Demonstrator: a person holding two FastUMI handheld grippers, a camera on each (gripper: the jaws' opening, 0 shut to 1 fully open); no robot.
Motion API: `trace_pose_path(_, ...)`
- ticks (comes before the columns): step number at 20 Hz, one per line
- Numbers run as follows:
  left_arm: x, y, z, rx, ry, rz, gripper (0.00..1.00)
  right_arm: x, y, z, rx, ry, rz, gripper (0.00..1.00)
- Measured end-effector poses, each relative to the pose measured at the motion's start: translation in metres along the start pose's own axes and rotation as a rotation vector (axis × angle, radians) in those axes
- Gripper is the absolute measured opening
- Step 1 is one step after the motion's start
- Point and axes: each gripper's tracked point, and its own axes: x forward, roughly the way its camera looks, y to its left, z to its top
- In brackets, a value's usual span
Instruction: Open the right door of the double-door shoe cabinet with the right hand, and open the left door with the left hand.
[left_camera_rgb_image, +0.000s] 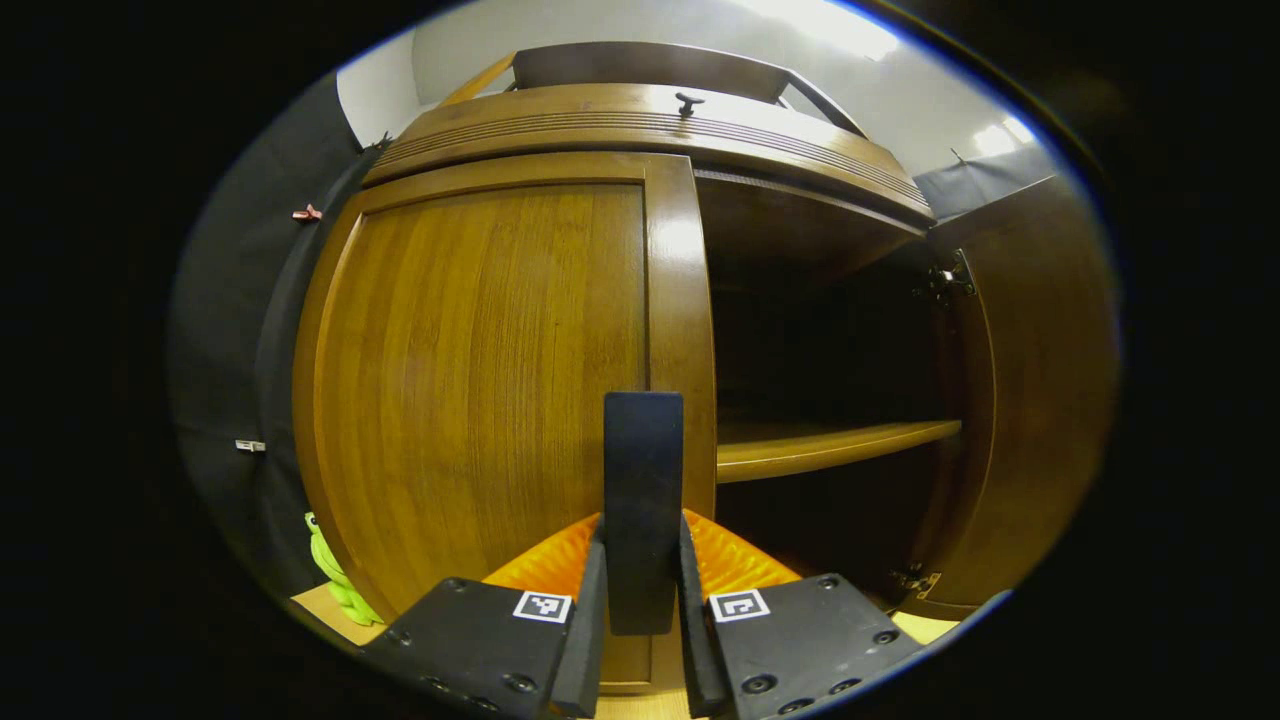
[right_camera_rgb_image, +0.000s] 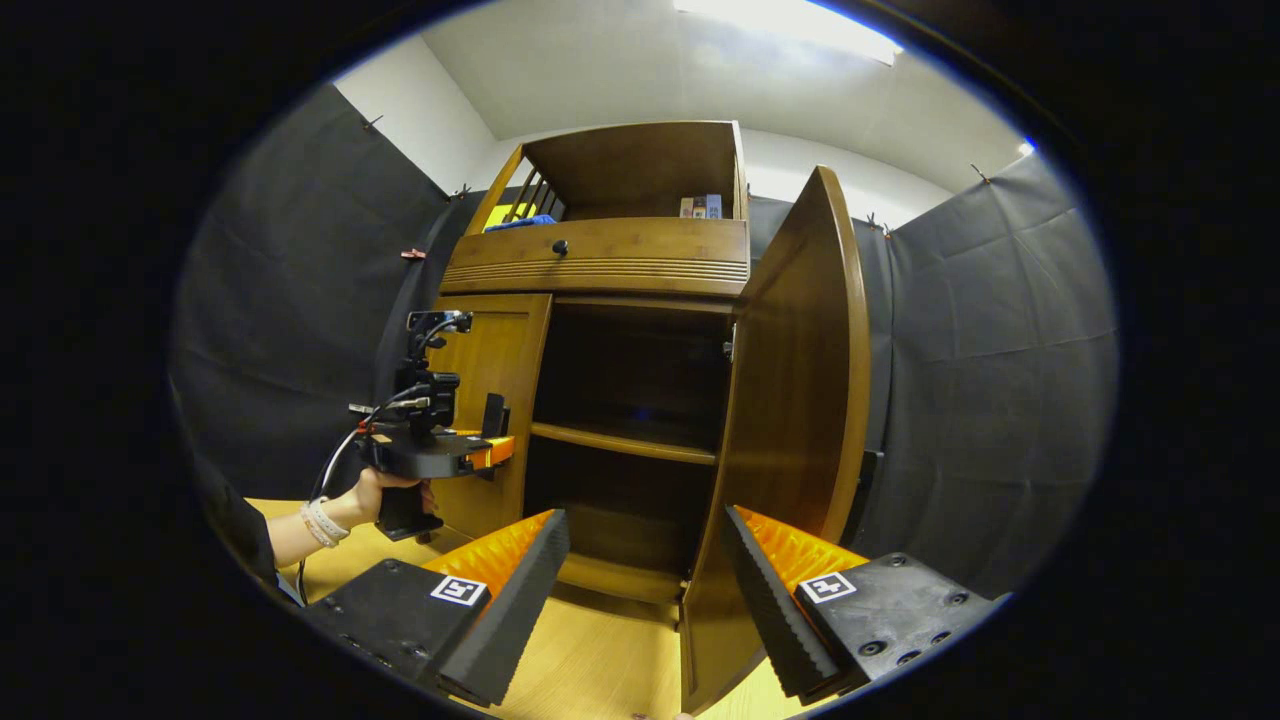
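Note:
The wooden shoe cabinet (right_camera_rgb_image: 600, 262) stands against the booth wall. Its right door (right_camera_rgb_image: 800, 400) is swung wide, baring the dark inside and a shelf (right_camera_rgb_image: 620, 442). The left door (left_camera_rgb_image: 480, 380) lies flush with the cabinet front. A dark upright handle (left_camera_rgb_image: 643, 440) sits at that door's inner edge, and my left gripper (left_camera_rgb_image: 643, 560) is shut on it, one finger on each side. The right gripper view shows the same left gripper (right_camera_rgb_image: 495, 440) at the left door (right_camera_rgb_image: 495, 360), held by a hand (right_camera_rgb_image: 375, 490). My right gripper (right_camera_rgb_image: 648, 530) hangs open, holding nothing, before the opening beside the right door.
The open right door (left_camera_rgb_image: 1040, 380) stands out at the right in the left gripper view, with hinges (left_camera_rgb_image: 945, 280) on its inner side. A drawer with a small knob (right_camera_rgb_image: 560, 246) tops the doors. A green toy (left_camera_rgb_image: 335, 580) lies on the floor at the cabinet's left. Black cloth walls close in both sides.

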Motion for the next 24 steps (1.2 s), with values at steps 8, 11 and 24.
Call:
trace_pose_path(8, -0.018, 0.000, -0.001, -0.033, 0.042, -0.021, 0.29, -0.012, 0.001, 0.011, 0.034, -0.005, -0.008, 0.96)
trace_pose_path(11, -0.036, 0.001, -0.001, -0.033, 0.047, -0.040, 0.32, -0.020, 0.005, 0.013, 0.020, -0.004, -0.010, 0.97)
trace_pose_path(24, -0.131, 0.032, 0.008, -0.062, 0.061, -0.049, 0.30, -0.040, 0.050, 0.025, -0.020, -0.020, 0.075, 0.97)
